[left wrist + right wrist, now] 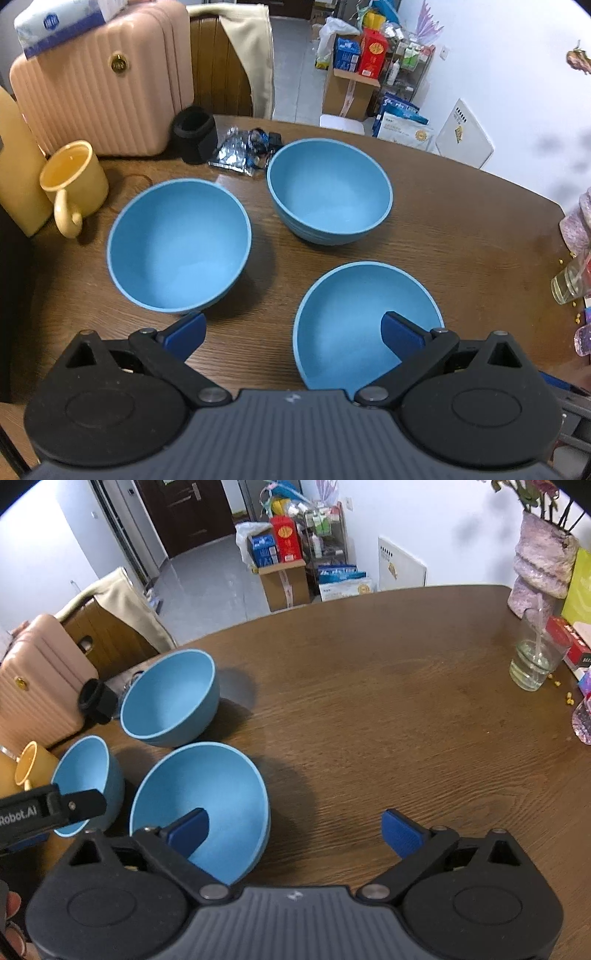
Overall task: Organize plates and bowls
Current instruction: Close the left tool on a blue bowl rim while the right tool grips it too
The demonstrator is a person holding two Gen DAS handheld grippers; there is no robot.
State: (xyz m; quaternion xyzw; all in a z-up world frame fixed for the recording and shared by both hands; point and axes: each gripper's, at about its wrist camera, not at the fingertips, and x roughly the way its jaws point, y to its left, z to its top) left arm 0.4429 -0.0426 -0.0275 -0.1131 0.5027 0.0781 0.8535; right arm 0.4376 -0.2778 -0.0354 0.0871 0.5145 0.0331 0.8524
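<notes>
Three blue bowls sit upright, apart, on the brown counter (pixel 461 229) near its suitcase-side edge: left bowl (pixel 179 245), far bowl (pixel 328 190), near bowl (pixel 365 328). Left tongs (pixel 293 334) wide apart, empty, over the near bowl's rim. Right tongs (pixel 295 830) apart, empty.

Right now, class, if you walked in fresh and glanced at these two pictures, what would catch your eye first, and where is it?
Three matching blue bowls on the brown wooden table: the left bowl, the far bowl and the near bowl, all upright, empty and apart. The open left gripper hangs over the near bowl's rim. A pink suitcase stands behind a yellow mug, far left.
</notes>
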